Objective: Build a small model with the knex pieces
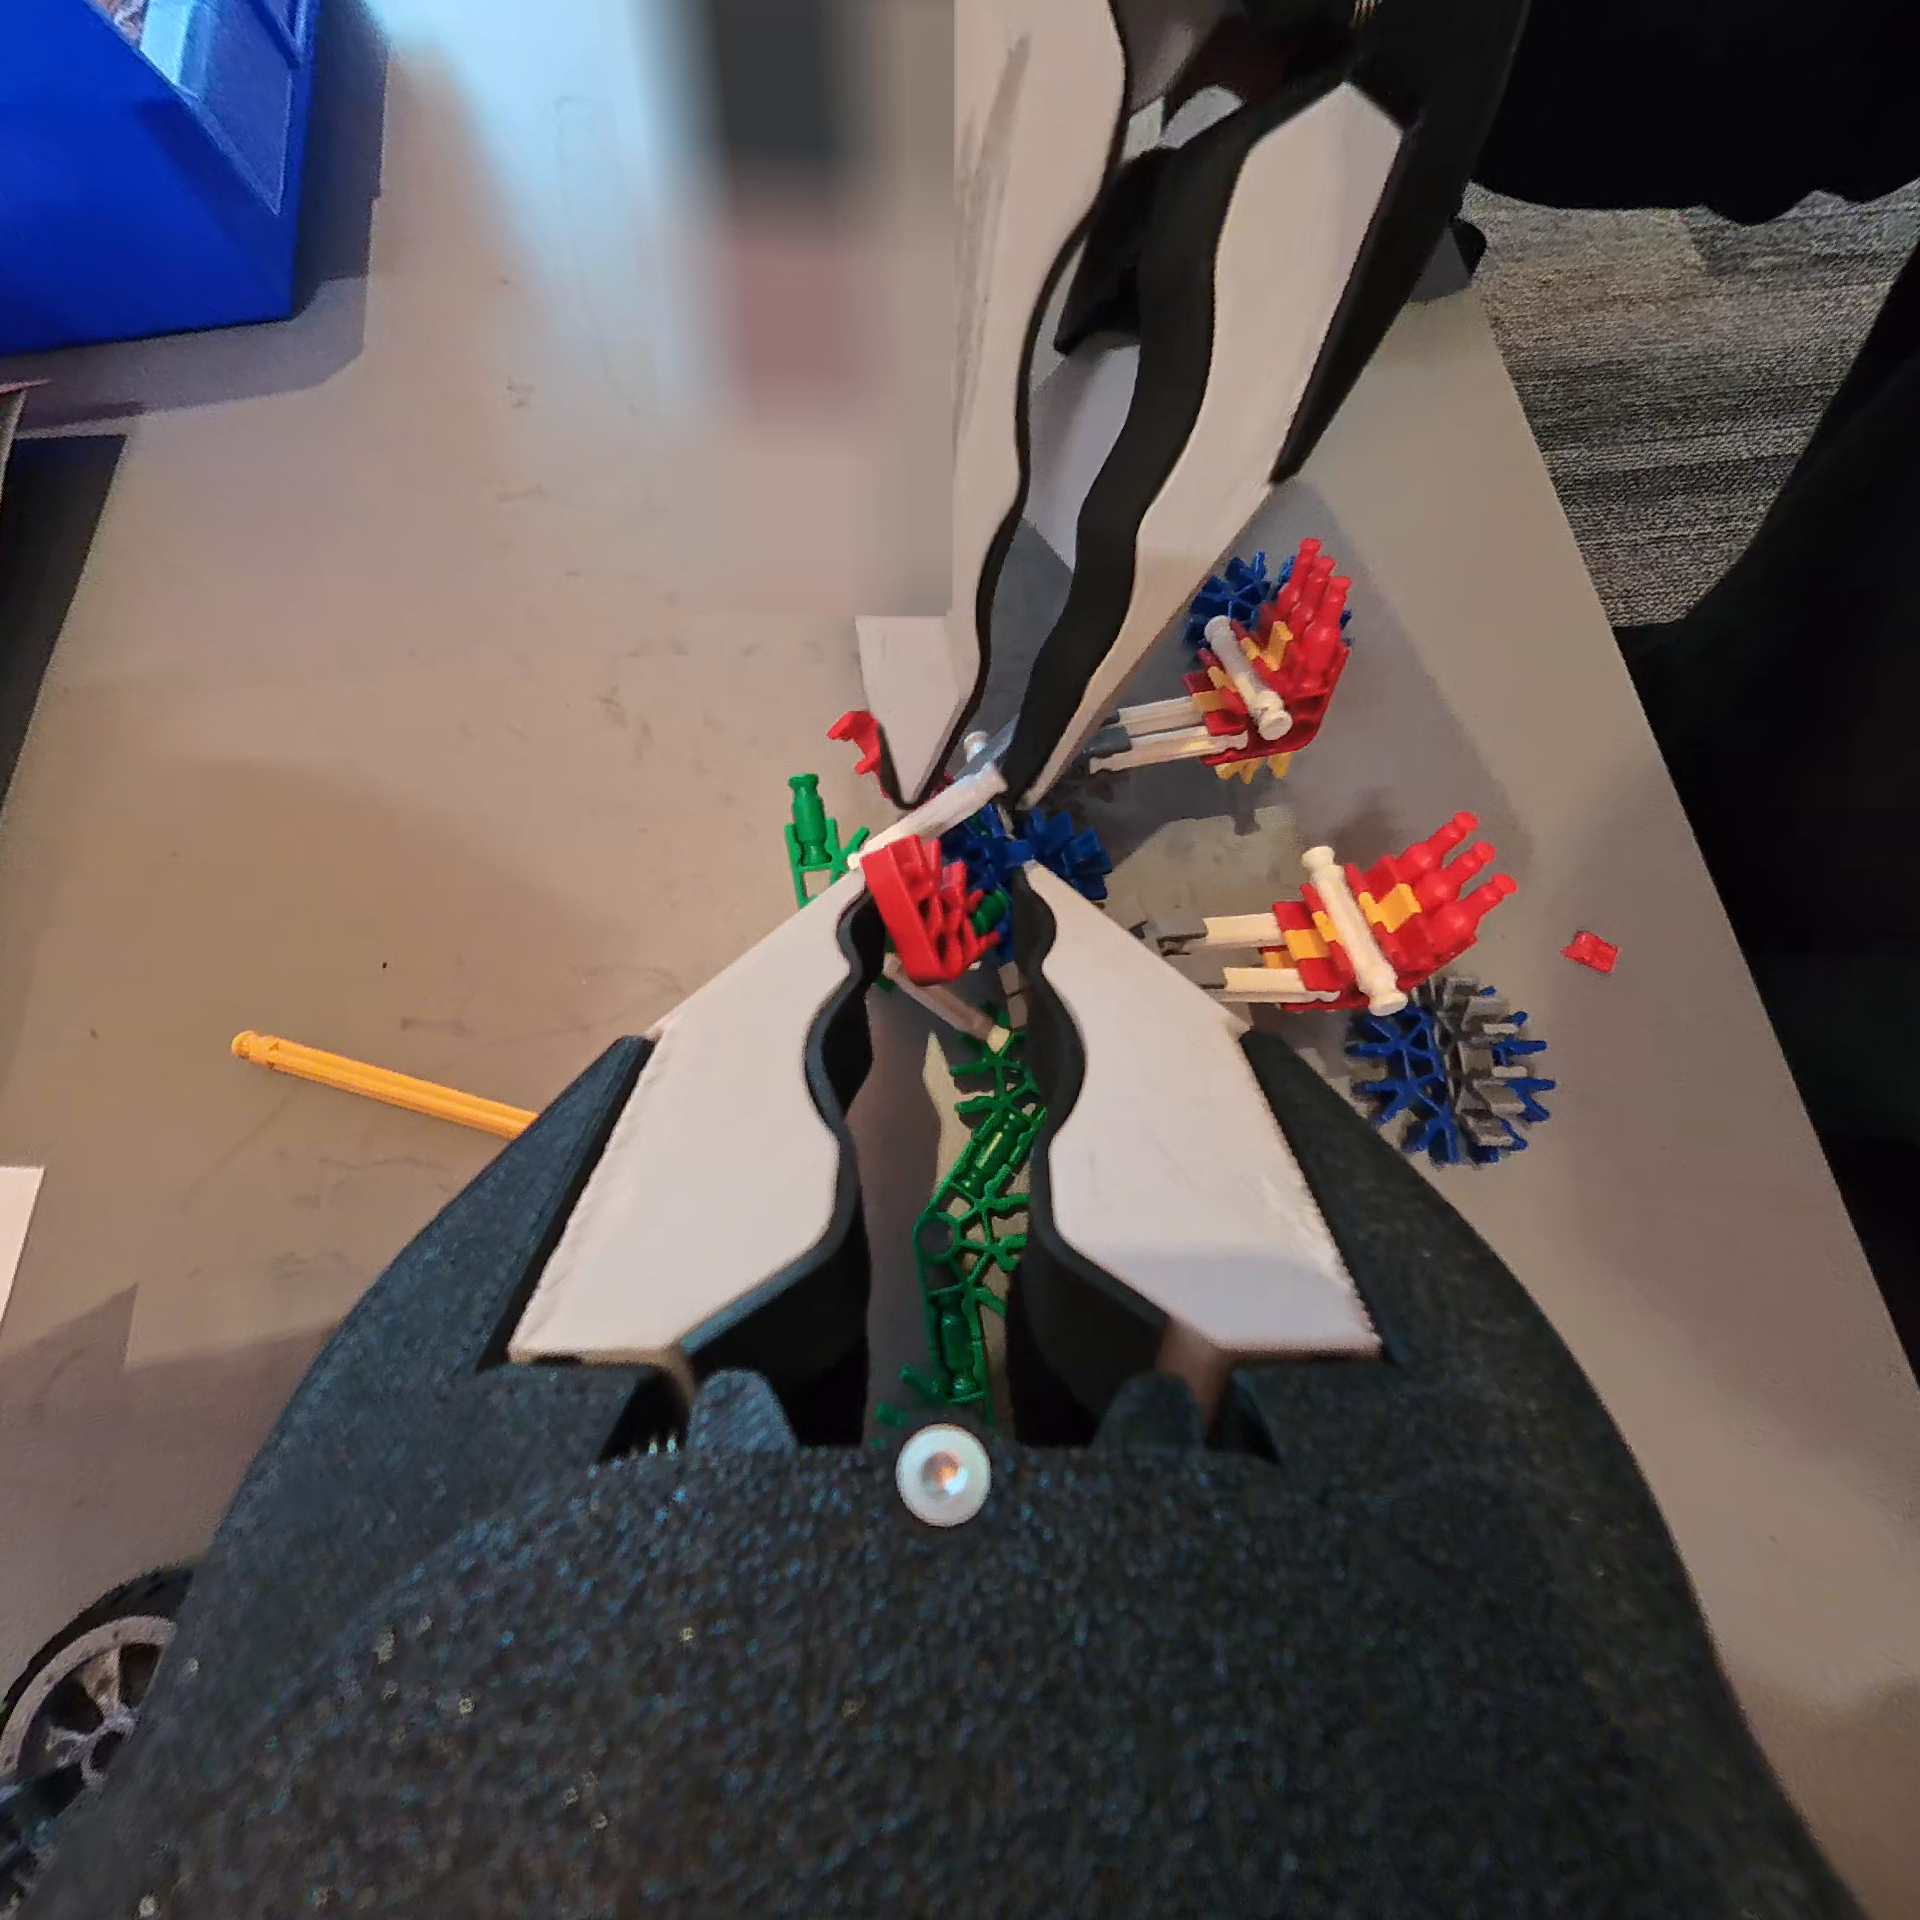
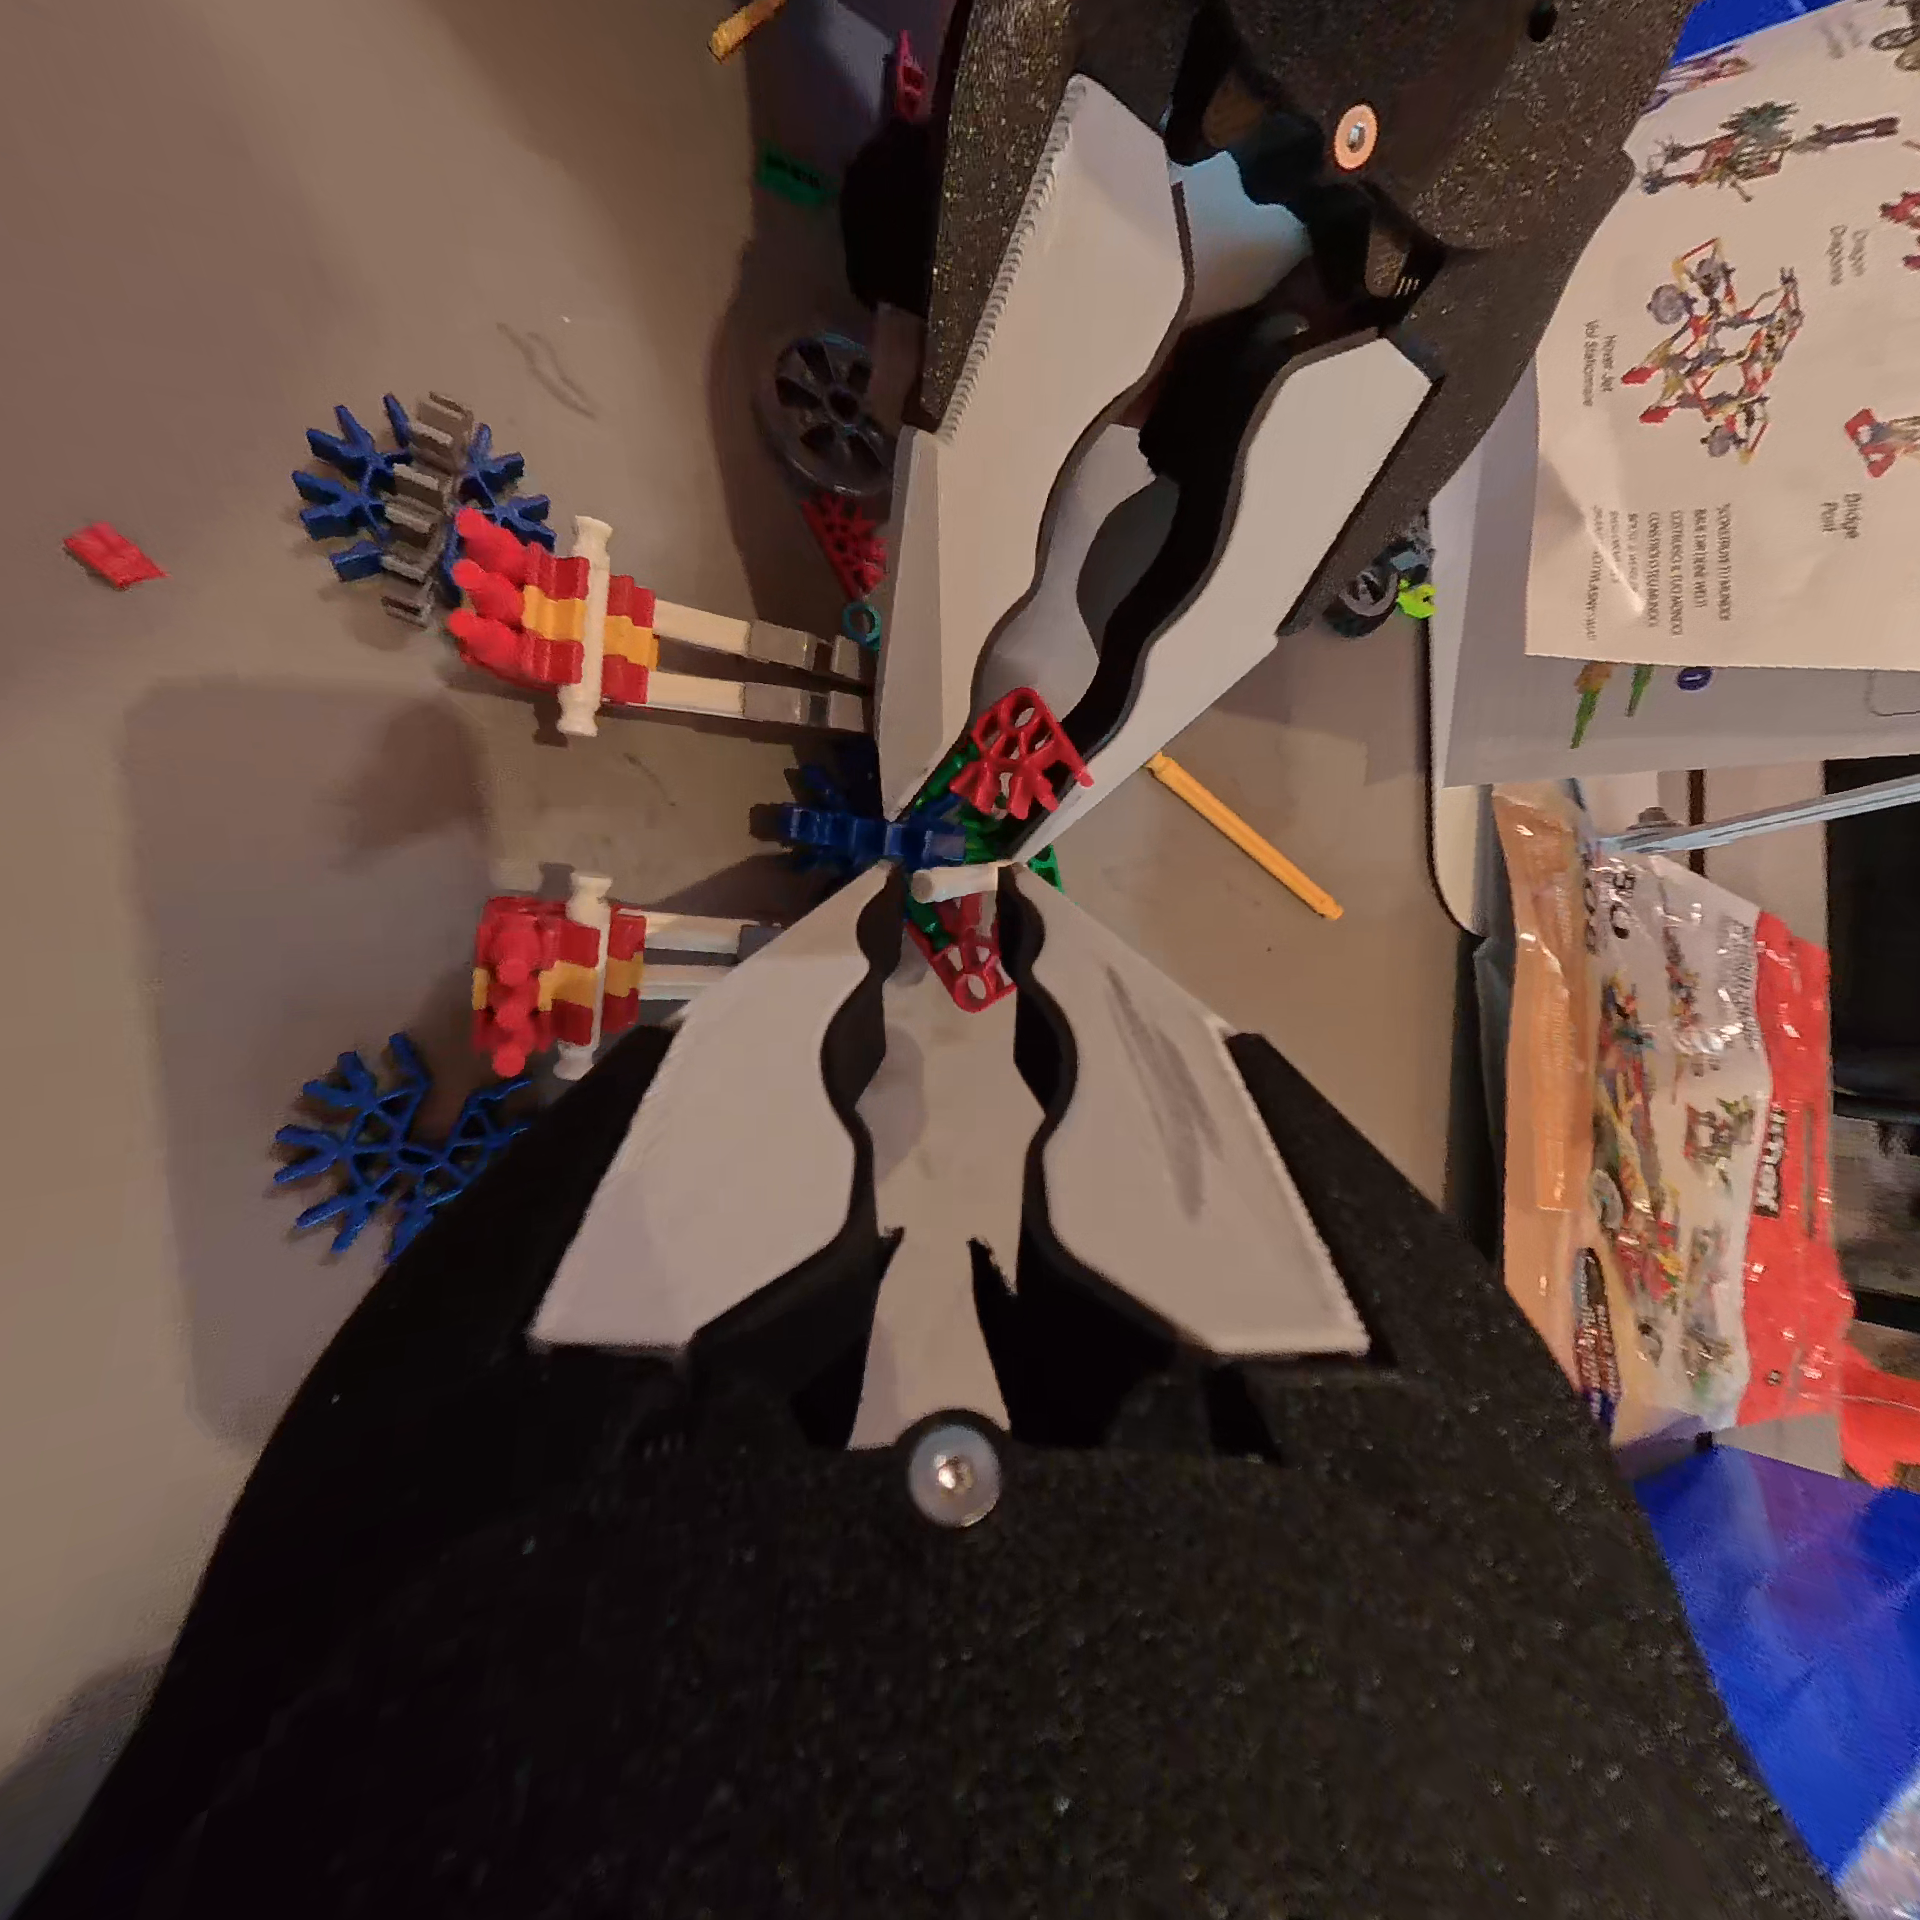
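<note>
Red connector (image 1: 920, 906), frame centre, sits clenched in our left hand-held gripper (image 1: 940, 914); our right hand-held gripper (image 2: 940, 883), opposite, clenches the crosswise white rod (image 2: 961, 881).

black textured grippers (image 1: 961, 894) — grey fingers (image 1: 727, 1122), silver screw (image 1: 942, 1475)

Your grey table (image 1: 436, 727) carries plenty: a yellow rod (image 1: 379, 1084) lying flat at nine o'clock, a blue bin (image 1: 145, 177) at eleven, a small red chip (image 1: 1590, 950) out at three, and a blue-and-grey snowflake cluster (image 1: 1449, 1070) resting near four.
</note>
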The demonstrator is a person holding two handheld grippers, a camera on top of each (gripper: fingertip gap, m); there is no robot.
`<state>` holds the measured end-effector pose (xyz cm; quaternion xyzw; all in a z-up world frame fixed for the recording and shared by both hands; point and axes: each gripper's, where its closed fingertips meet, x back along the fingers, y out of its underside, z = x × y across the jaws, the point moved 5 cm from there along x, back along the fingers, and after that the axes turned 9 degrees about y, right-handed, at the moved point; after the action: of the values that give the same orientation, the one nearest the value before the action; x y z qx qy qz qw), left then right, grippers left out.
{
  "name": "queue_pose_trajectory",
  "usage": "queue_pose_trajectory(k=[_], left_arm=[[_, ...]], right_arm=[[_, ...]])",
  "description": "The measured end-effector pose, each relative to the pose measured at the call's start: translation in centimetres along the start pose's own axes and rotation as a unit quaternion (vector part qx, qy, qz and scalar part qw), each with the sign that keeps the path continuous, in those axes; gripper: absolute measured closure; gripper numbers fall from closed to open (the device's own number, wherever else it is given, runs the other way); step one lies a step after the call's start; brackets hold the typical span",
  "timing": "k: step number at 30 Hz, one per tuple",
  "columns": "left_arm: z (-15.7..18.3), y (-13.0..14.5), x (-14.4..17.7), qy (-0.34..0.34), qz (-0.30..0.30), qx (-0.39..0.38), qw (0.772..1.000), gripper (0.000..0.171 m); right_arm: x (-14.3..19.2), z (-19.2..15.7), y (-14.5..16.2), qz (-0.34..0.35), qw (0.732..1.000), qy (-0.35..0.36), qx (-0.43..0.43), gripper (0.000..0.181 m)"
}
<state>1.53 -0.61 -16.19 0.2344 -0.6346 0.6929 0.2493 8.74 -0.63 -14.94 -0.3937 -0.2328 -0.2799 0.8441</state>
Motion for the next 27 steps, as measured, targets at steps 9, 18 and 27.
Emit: queue_pose_trajectory(k=[9, 18, 27], left_arm=[[0.0, 0.0, 0.0, -0.001, 0.000, -0.001, 1.000, 0.148], [-0.2, 0.0, 0.3, -0.022, -0.008, -0.012, 1.000, 0.140], [0.4, -0.2, 0.3, -0.010, -0.012, -0.019, 1.000, 0.141]], right_arm=[[-0.2, -0.2, 0.1, -0.001, 1.000, 0.025, 0.013, 0.171], [0.6, 1.4, -0.1, 0.025, 0.998, -0.032, -0.052, 0.176], [0.6, 2.3, -0.4, 0.028, 0.984, -0.151, -0.089, 0.176]])
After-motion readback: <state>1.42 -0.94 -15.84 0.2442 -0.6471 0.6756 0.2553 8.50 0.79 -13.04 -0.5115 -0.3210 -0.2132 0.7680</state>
